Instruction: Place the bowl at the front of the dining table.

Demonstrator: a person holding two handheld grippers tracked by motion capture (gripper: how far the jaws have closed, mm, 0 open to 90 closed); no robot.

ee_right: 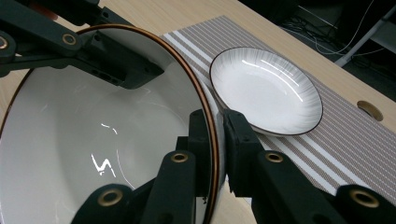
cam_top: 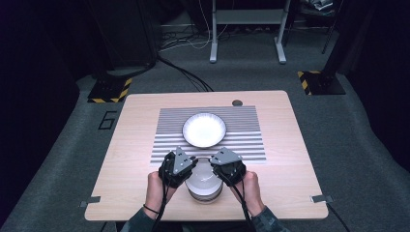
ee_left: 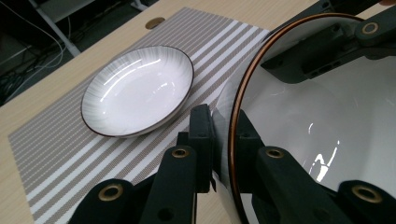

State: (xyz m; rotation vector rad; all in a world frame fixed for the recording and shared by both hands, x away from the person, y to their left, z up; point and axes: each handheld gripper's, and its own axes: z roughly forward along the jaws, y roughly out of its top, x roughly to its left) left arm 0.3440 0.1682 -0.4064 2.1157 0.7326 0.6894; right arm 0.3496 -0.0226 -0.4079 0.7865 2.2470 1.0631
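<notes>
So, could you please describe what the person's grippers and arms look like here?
Both the left gripper and the right gripper are black, each topped by a grey three-cornered plate. Their black fingers are blocky, on linkage bars with brass-coloured rivets. A black cable trails from each along the forearm. The sleeves are dark and patterned, and a dark band circles the left wrist.

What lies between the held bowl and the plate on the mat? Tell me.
Nothing but a bare stretch of striped mat separates the bowl from the plate, as the high view shows.
</notes>
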